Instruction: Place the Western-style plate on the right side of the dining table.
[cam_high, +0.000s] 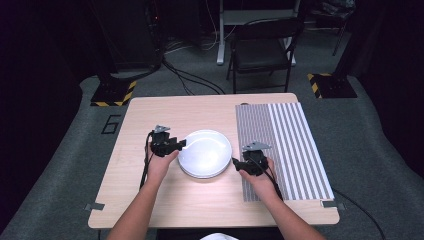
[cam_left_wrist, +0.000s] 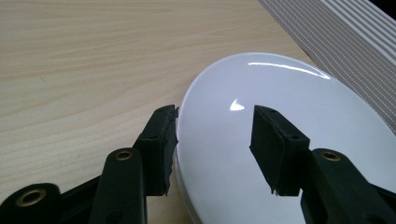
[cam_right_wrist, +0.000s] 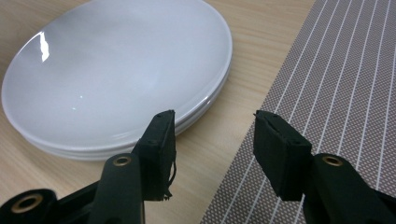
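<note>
Dark flooring surrounds the desk (cam_high: 200, 200); white plates (cam_high: 205, 153) sit stacked centrally, beside a striped mat (cam_high: 290, 145). Left gripper (cam_left_wrist: 215, 140) view: jaws released, straddling the rim, plates cropped below. Right gripper (cam_right_wrist: 212, 149) view: jaws released, empty, beside the stack.

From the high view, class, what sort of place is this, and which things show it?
Probably a recording lab or studio, not a home: a table taped at its corners, stands with hazard-striped bases, cables across grey carpet, and dark surroundings.
</note>
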